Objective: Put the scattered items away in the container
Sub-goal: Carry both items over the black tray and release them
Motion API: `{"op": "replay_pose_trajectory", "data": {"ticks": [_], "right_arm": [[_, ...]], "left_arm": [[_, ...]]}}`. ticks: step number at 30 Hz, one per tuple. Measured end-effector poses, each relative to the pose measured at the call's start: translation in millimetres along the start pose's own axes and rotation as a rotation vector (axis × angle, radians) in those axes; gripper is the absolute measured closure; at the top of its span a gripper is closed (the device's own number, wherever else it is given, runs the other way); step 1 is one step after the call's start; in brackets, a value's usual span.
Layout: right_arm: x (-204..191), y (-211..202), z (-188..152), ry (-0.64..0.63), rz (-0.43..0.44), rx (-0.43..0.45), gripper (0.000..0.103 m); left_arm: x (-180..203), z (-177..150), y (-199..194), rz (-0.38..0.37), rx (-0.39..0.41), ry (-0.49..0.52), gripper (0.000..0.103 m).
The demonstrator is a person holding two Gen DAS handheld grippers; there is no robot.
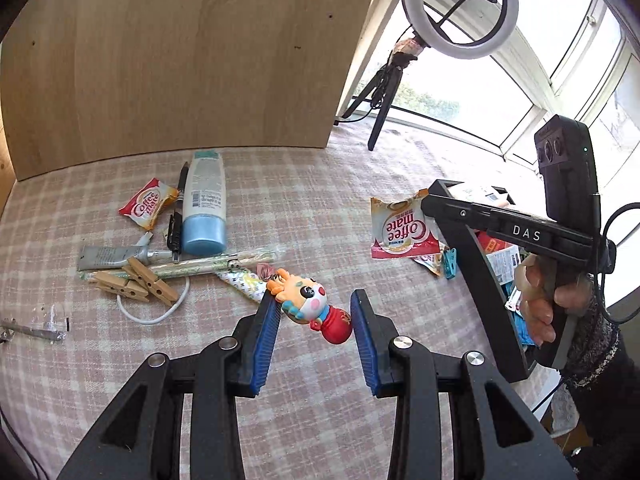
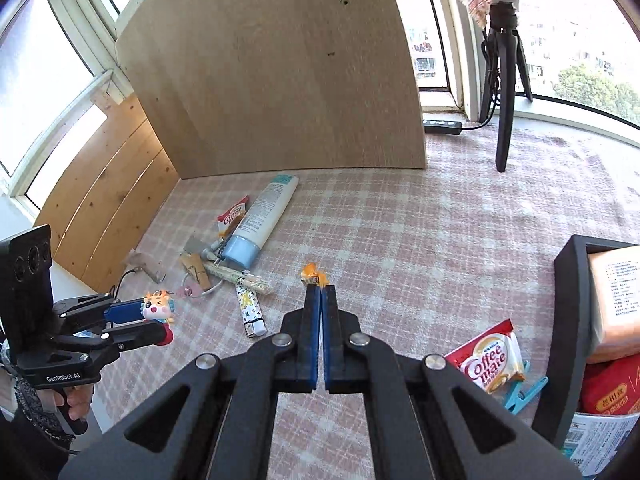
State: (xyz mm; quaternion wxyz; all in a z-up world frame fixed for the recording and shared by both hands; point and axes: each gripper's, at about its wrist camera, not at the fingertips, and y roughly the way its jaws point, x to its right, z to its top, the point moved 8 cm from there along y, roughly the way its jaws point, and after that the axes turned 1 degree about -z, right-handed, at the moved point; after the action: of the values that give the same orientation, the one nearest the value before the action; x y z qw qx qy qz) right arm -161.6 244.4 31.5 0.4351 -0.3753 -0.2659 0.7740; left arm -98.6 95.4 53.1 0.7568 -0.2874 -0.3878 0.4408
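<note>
Pink-and-cream checked cloth (image 1: 312, 200) covers the whole work surface, and a pale wooden board (image 1: 180, 60) stands upright along its far edge, closing off the top of both views.

At lower centre of the left wrist view, the left gripper (image 1: 316, 312) has its blue pads on either side of a small cartoon figurine (image 1: 312, 304); the left pad touches the toy's head and the right one sits against its red base, so the fingers look closed on it, lifted off the cloth. The right wrist view shows the same toy (image 2: 158, 310) at its left edge.

The right gripper (image 2: 320, 292) has its fingers pressed together on a small orange packet (image 2: 313, 274), which pokes out beyond the tips at mid-frame.

Clutter sits in a heap at centre left: a white tube with a blue cap (image 1: 203, 204), wooden clothespins (image 1: 136, 280), a Coffee mate sachet (image 1: 146, 208). Bare cloth stretches between that heap and the dark container (image 2: 568, 344) at the right edge, which already holds packets. Another sachet (image 2: 490, 356) and a blue clip (image 2: 524, 394) lie just outside its wall.
</note>
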Motion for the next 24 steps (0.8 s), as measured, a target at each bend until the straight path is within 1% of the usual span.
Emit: {"op": "replay_pose_trajectory", "data": {"ticks": [3, 6, 11, 16, 20, 22, 24], "right_arm": [[15.7, -32.0, 1.3, 0.043, -0.038, 0.058, 0.102], [50.9, -74.1, -6.5, 0.103, -0.093, 0.109, 0.102], [120.7, -149.1, -26.4, 0.213, -0.239, 0.192, 0.102], [194.5, -228.0, -55.8, 0.332, -0.417, 0.268, 0.102], [245.6, -276.2, -75.3, 0.394, -0.579, 0.301, 0.102], [266.4, -289.3, -82.5, 0.418, -0.630, 0.302, 0.102], [283.5, -292.7, -88.3, 0.432, -0.672, 0.285, 0.102]], "left_arm": [[42.7, 9.7, 8.4, -0.065, -0.006, 0.068, 0.069], [88.0, 17.1, 16.7, -0.132, -0.018, 0.147, 0.069], [167.5, 24.6, 33.7, -0.241, -0.039, 0.276, 0.069], [243.0, 28.1, 49.3, -0.338, -0.057, 0.390, 0.069], [293.7, 26.9, 60.5, -0.399, -0.077, 0.461, 0.069], [316.9, 25.9, 65.7, -0.421, -0.085, 0.490, 0.069], [335.0, 27.2, 69.0, -0.440, -0.082, 0.508, 0.069]]}}
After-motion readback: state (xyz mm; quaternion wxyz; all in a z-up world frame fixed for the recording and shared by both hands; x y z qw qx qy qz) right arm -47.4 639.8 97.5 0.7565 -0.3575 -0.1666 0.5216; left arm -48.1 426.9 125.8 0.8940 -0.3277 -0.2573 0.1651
